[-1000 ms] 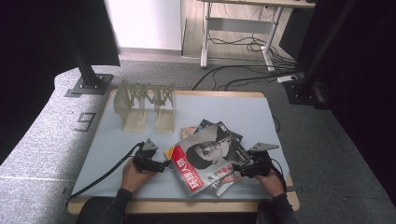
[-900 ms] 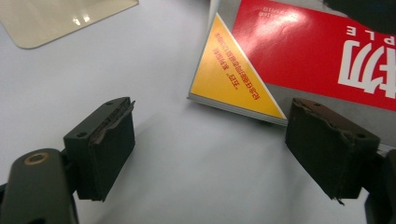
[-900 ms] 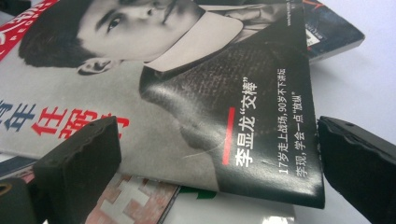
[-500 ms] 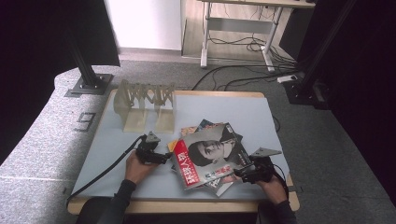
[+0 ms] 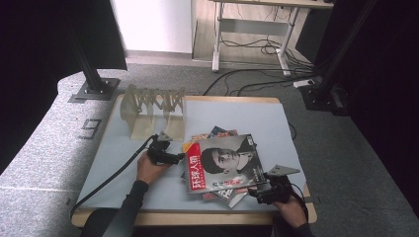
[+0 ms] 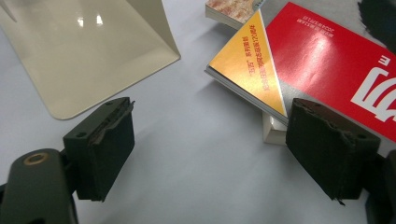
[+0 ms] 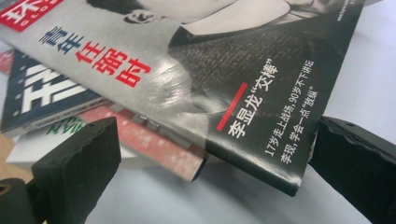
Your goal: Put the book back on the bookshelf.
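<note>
A loose pile of magazines lies on the pale blue table (image 5: 123, 187). On top is a grey magazine (image 5: 225, 163) with a portrait and a red band (image 6: 336, 60); an orange-covered one (image 6: 250, 65) pokes out beneath its left side. My left gripper (image 5: 179, 159) sits just left of the pile, open, with bare table between its pads (image 6: 105, 149). My right gripper (image 5: 253, 190) is at the pile's near right corner, open; the grey magazine's corner (image 7: 280, 177) lies between the jaws and neither pad (image 7: 79, 168) presses on it.
A beige rack of upright dividers (image 5: 150, 106) stands at the back left, its flat base (image 6: 88, 51) close to my left gripper. Other magazines (image 7: 46, 98) stick out under the top one. The table's front edge runs just behind my right hand (image 5: 291, 210).
My left gripper has moved away from the front edge and rightward, nearer the rack and pile. My right gripper has drawn back toward the front edge. Both stay open.
</note>
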`<state>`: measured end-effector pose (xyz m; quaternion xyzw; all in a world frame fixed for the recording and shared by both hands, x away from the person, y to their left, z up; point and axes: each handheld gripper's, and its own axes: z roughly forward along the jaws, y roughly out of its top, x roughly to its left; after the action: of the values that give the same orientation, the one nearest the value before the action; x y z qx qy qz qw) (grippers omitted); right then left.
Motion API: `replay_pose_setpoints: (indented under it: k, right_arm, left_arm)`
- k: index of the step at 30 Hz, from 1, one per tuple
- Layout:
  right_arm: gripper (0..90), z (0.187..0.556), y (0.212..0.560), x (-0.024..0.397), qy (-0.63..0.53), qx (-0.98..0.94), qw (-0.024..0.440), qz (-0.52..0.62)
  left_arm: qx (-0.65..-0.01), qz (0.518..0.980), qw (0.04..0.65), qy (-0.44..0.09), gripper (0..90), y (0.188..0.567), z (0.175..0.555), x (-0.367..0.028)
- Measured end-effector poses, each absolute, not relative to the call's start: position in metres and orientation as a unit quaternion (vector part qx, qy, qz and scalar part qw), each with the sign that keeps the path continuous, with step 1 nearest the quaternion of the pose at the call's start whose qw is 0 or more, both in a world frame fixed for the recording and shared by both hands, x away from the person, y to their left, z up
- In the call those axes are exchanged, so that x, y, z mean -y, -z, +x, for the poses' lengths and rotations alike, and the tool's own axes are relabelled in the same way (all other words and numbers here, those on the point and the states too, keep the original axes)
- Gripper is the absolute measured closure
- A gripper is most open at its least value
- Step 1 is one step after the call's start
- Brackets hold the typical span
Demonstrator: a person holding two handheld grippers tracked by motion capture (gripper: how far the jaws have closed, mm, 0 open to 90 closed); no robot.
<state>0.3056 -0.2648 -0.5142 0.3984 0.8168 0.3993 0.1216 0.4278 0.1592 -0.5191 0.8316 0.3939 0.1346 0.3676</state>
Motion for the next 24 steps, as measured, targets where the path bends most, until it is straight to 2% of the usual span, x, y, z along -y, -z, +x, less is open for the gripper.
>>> replay_pose_setpoints:
  k: [14, 24]
  right_arm:
    - [0.6, 0.282, 0.516, 0.256, -0.392, -0.826, 0.123, 0.386]
    - [2.8, 0.31, 0.5, 0.256, -0.41, -0.818, 0.141, 0.378]
  left_arm:
    - [-0.397, 0.83, 0.368, -0.134, 15.1, 0.519, 0.427, -0.159]
    - [-0.392, 0.821, 0.397, -0.121, 17.5, 0.512, 0.394, -0.167]
